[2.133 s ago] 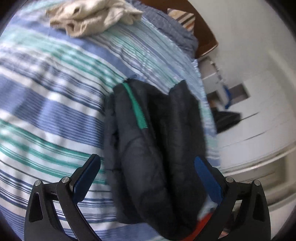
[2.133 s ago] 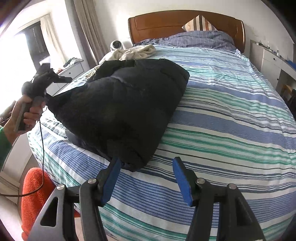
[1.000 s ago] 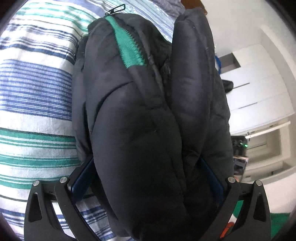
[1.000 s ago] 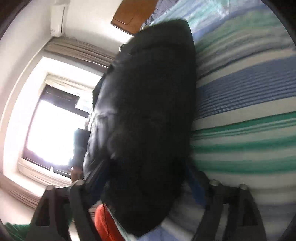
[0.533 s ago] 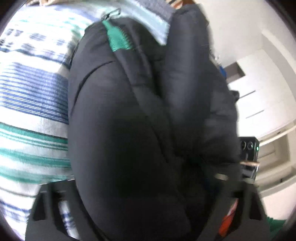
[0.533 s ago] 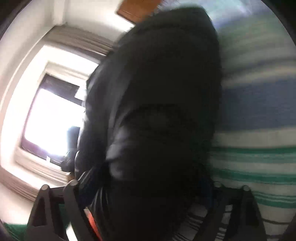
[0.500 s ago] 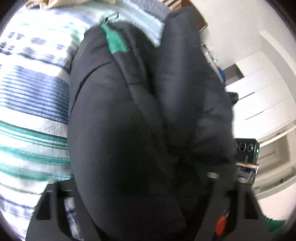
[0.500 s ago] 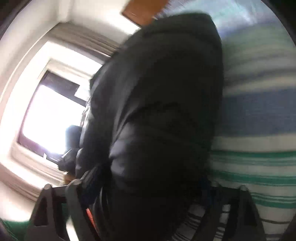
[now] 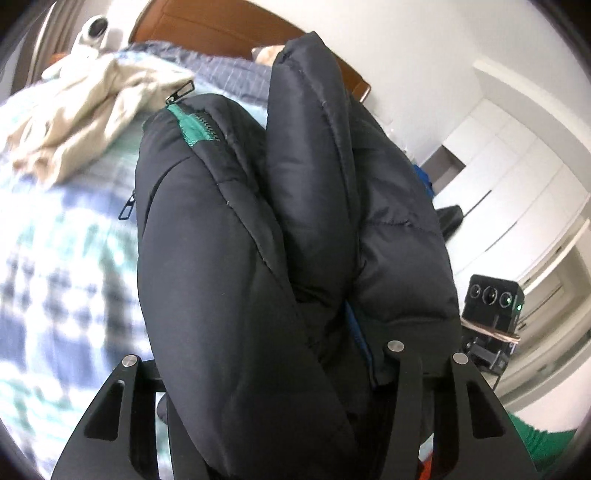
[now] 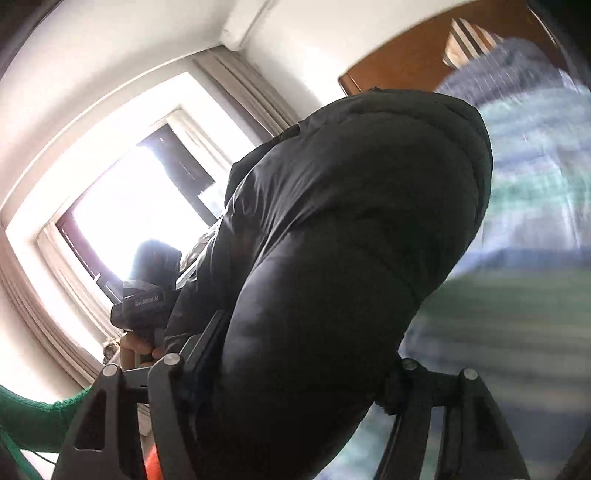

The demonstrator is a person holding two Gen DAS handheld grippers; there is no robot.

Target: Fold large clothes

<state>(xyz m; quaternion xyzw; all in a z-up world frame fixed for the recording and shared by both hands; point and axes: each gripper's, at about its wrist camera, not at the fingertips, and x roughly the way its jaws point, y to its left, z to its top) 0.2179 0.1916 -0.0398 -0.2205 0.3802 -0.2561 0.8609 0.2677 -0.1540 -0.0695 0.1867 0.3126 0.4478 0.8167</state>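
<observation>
A folded black puffer jacket [image 9: 258,240] with a green zipper strip [image 9: 194,127] fills the left wrist view, lifted off the striped bed [image 9: 55,240]. My left gripper [image 9: 266,354] grips one end of the bundle, its jaws still closing on the thick padding; only a blue pad [image 9: 356,325] shows. In the right wrist view the same jacket [image 10: 351,240] bulges between the fingers of my right gripper [image 10: 303,354], which clamps the other end. Each gripper appears in the other's view: the right gripper [image 9: 491,299] and the left gripper [image 10: 142,306].
A crumpled beige garment [image 9: 81,110] lies on the bed near the wooden headboard [image 9: 207,26], with a pillow [image 10: 469,37]. White wardrobe doors [image 9: 517,166] stand to the right. A bright window [image 10: 122,206] with curtains is on the left. A green sleeve [image 10: 33,417] shows.
Both grippers closed on the jacket's ends and rose, lifting the folded bundle off the bed. The views tilted up, so the headboard, beige garment and window came into sight.
</observation>
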